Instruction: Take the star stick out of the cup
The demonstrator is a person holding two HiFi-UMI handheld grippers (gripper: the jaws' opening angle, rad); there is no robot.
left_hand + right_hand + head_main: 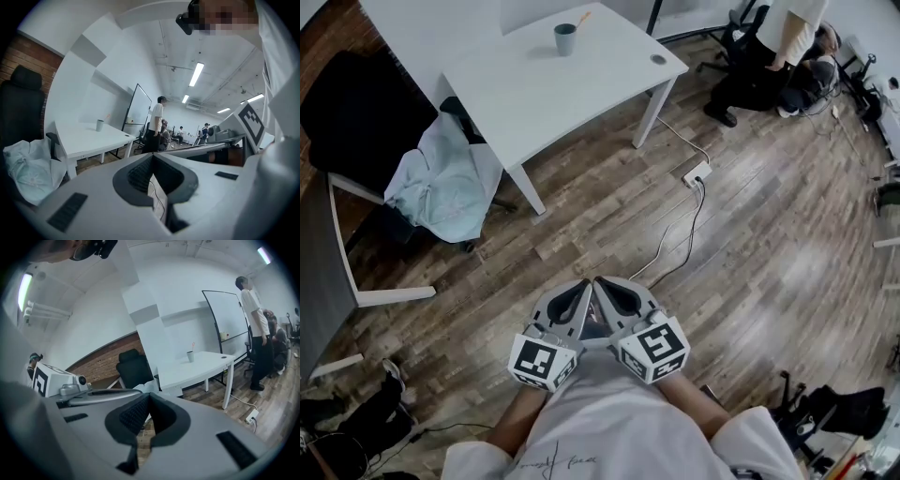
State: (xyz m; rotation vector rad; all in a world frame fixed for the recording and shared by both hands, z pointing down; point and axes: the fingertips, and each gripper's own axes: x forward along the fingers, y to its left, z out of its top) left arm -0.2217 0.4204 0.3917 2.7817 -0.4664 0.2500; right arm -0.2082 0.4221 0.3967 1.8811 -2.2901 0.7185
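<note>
A teal cup stands near the far edge of the white table, with the thin star stick leaning out of its top. The same cup shows small and far off in the left gripper view, and the cup with its stick in the right gripper view. My left gripper and right gripper are held side by side close to my body, well short of the table. Both are shut with nothing between the jaws.
A black office chair draped with a pale blue cloth stands left of the table. A power strip and its cable lie on the wooden floor. A person stands at the far right beside another chair. Bags sit at the lower right.
</note>
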